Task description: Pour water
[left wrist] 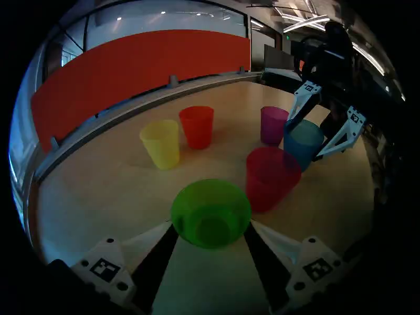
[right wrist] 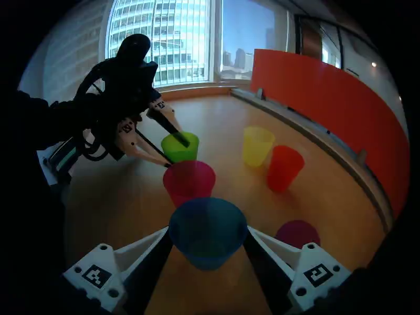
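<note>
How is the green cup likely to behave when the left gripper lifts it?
The green cup looks like thin translucent plastic, so it is probably light and may flex under a hard squeeze from the left gripper. Its smooth wall could be slippery between the fingers. It narrows toward the base, so a push near the rim might tip it.

Left gripper [left wrist: 210, 230] clamps green cup [left wrist: 211, 210] — right gripper [left wrist: 303, 140] holds blue cup [left wrist: 305, 135]

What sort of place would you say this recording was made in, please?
Likely a high-rise office: a long wooden table edged by an orange divider panel, and a large window looking onto city towers.
</note>
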